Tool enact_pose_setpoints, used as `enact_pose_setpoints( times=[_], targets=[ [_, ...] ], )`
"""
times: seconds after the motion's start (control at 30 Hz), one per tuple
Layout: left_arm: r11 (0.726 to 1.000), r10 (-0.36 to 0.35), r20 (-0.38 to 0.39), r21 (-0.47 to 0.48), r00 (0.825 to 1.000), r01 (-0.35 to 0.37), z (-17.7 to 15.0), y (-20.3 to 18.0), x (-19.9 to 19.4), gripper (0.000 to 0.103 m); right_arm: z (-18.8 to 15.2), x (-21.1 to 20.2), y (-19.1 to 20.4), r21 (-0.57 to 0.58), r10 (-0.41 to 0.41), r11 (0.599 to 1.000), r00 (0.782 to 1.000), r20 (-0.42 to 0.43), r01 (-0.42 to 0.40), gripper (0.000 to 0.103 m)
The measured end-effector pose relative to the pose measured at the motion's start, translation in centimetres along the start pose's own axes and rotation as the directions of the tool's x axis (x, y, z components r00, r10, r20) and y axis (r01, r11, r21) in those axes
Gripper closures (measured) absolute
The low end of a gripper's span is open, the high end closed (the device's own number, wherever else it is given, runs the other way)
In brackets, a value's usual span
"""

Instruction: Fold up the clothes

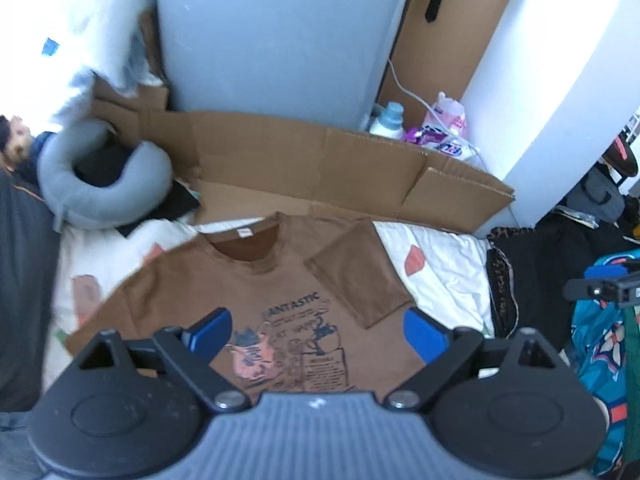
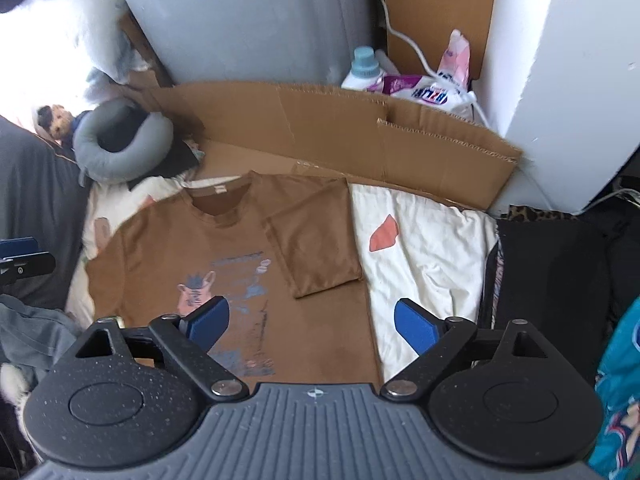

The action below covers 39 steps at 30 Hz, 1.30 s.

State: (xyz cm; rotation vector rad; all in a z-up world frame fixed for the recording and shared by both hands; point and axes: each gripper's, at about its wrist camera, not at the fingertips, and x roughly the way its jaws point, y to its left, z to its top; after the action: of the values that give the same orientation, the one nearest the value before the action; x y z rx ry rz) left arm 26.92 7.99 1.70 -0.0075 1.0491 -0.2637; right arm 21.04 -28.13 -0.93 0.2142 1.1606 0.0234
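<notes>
**Brown T-shirt Lying Flat, Both Grippers Empty**

The brown T-shirt is lying front side up on a white bedsheet, collar toward the flattened cardboard. Its right-hand sleeve is lying folded inward over the body. The left gripper and the right gripper are hovering above the shirt, jaws standing spread wide, gripping nothing. A grey neck pillow is resting beside the shirt's upper left corner.
</notes>
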Motion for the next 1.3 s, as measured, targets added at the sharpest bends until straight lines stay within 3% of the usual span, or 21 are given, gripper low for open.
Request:
enact_pose_setpoints(
  times=[0.33, 0.6, 1.0, 1.3],
  targets=[
    [0.997, 0.056, 0.022, -0.053, 0.998, -0.054, -2.0, 2.2, -9.2, 0.007, -0.3, -7.9, 0.7, 0.066, 0.075, 0.995, 0.996, 0.049, -0.078, 0.007],
    [0.989, 0.102, 0.032, -0.108, 0.994, -0.098, -5.0, 5.7, -14.2, 0.006, -0.6, -9.7, 1.3, 0.090, 0.104, 0.990, 0.993, 0.063, -0.109, 0.002],
    [0.970, 0.139, 0.024, -0.205, 0.990, -0.132, -9.6, 11.9, -14.2, 0.006, -3.4, -6.6, 4.8, 0.019, 0.103, 0.994, 0.995, 0.014, -0.104, 0.002],
    [0.969, 0.158, 0.039, -0.197, 0.987, -0.148, -12.3, 14.0, -12.4, 0.006, -4.4, -3.3, 6.1, 0.046, 0.060, 0.997, 0.995, 0.081, -0.064, 0.002]
  ],
)
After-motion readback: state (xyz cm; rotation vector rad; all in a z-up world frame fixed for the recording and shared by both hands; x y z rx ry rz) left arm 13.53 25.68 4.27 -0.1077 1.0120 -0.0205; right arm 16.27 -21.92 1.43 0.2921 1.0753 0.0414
